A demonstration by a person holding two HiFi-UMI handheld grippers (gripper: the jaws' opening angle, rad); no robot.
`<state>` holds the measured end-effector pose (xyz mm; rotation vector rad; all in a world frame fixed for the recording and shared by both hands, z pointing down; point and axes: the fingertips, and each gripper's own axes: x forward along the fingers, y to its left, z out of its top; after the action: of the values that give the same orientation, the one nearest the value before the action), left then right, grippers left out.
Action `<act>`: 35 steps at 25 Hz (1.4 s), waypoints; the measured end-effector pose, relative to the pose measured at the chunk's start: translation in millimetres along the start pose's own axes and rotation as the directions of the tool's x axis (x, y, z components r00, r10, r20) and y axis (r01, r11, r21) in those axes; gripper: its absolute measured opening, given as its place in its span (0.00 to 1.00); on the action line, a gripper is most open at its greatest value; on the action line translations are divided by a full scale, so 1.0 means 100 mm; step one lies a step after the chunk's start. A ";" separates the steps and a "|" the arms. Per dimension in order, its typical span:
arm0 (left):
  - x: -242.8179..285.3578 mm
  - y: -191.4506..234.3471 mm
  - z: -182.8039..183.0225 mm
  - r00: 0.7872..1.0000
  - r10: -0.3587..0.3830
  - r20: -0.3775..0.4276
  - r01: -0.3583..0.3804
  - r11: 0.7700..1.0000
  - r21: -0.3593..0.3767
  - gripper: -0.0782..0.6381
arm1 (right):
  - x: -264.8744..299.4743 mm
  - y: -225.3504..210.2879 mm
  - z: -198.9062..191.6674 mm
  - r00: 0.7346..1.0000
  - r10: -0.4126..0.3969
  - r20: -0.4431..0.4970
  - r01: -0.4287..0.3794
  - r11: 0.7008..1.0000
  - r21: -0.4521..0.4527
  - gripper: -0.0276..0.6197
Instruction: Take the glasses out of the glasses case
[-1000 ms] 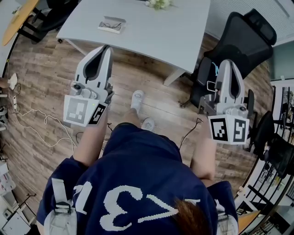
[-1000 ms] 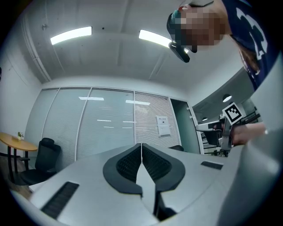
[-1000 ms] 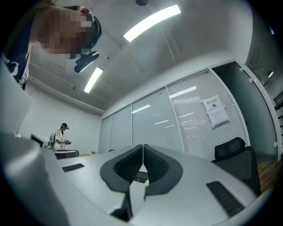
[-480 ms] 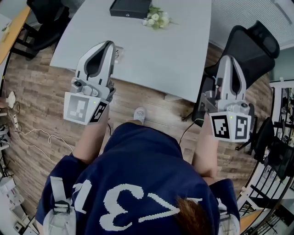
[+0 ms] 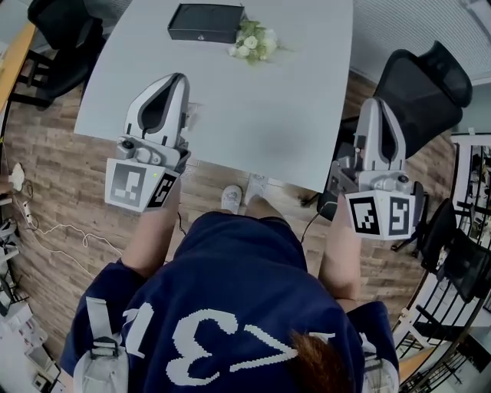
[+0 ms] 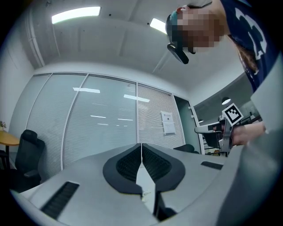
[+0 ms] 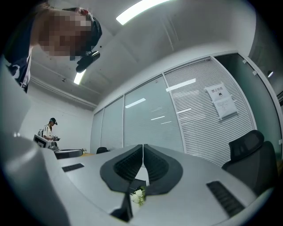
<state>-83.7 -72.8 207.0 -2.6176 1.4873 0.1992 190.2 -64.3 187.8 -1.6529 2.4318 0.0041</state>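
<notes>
A flat black box [image 5: 205,21] lies at the far side of the pale grey table [image 5: 291,115], with a small bunch of white flowers [image 5: 253,42] beside it. My left gripper [image 5: 179,77] is held over the table's near left part, its jaws shut on nothing [image 6: 141,146]. A small pale thing [image 5: 193,113] peeks out at its right side; I cannot tell what it is. My right gripper [image 5: 376,102] hangs off the table's near right corner, also shut and empty [image 7: 143,146]. Between its jaws, low down, the flowers [image 7: 138,196] show.
Black office chairs stand at the right [image 5: 418,84] and at the far left [image 5: 57,31]. The floor [image 5: 69,176] is wood planks with white cables at the left. A glass partition with blinds [image 7: 194,123] backs the room. A person [image 7: 47,130] stands far off.
The table has come much closer and now lies under the left gripper. The black box and flowers have come into view. Both grippers stay shut and held as before.
</notes>
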 end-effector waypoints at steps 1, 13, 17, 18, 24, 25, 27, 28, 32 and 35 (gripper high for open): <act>0.04 0.02 0.02 1.000 0.010 0.005 -0.010 1.000 0.004 0.14 | 0.05 -0.03 0.01 1.000 0.009 0.004 -0.009 1.000 0.000 0.08; 0.16 0.09 0.29 0.991 0.114 0.066 -0.117 0.992 0.044 0.14 | 0.36 -0.06 0.39 0.987 0.112 0.117 -0.116 0.993 0.021 0.09; 0.32 0.04 0.19 0.993 0.110 0.031 -0.112 0.991 0.076 0.14 | 0.44 -0.22 0.33 0.990 0.097 0.105 -0.102 0.994 0.042 0.09; 0.41 0.01 0.17 0.994 0.102 0.024 -0.104 0.990 0.098 0.14 | 0.48 -0.29 0.31 0.991 0.092 0.102 -0.098 0.994 0.050 0.09; 0.73 0.00 0.09 0.996 0.092 0.024 -0.093 0.993 0.078 0.14 | 0.68 -0.47 0.17 0.994 0.101 0.051 -0.102 0.994 0.024 0.09; 0.71 0.03 0.10 0.995 0.100 0.025 -0.102 0.992 0.078 0.14 | 0.71 -0.42 0.16 0.993 0.113 0.044 -0.114 0.993 0.021 0.09; 0.57 0.10 0.14 0.991 0.128 0.032 -0.131 0.988 0.083 0.14 | 0.77 -0.26 0.17 0.988 0.151 0.038 -0.152 0.988 0.019 0.08; 0.47 0.14 0.17 0.988 0.148 0.034 -0.151 0.985 0.089 0.14 | 0.79 -0.14 0.18 0.983 0.178 0.035 -0.179 0.984 0.020 0.08; 0.17 0.39 0.23 0.972 0.236 0.018 -0.237 0.963 0.127 0.14 | 1.06 0.33 0.07 0.953 0.304 0.015 -0.304 0.952 0.042 0.08; -0.04 0.73 0.13 0.947 0.321 0.001 -0.319 0.938 0.133 0.14 | 1.41 0.73 -0.15 0.912 0.411 -0.008 -0.410 0.909 0.072 0.08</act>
<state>-149.1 -103.9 192.2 -2.2701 1.8597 0.0989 70.2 -168.8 171.1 -1.0893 2.7149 -0.0366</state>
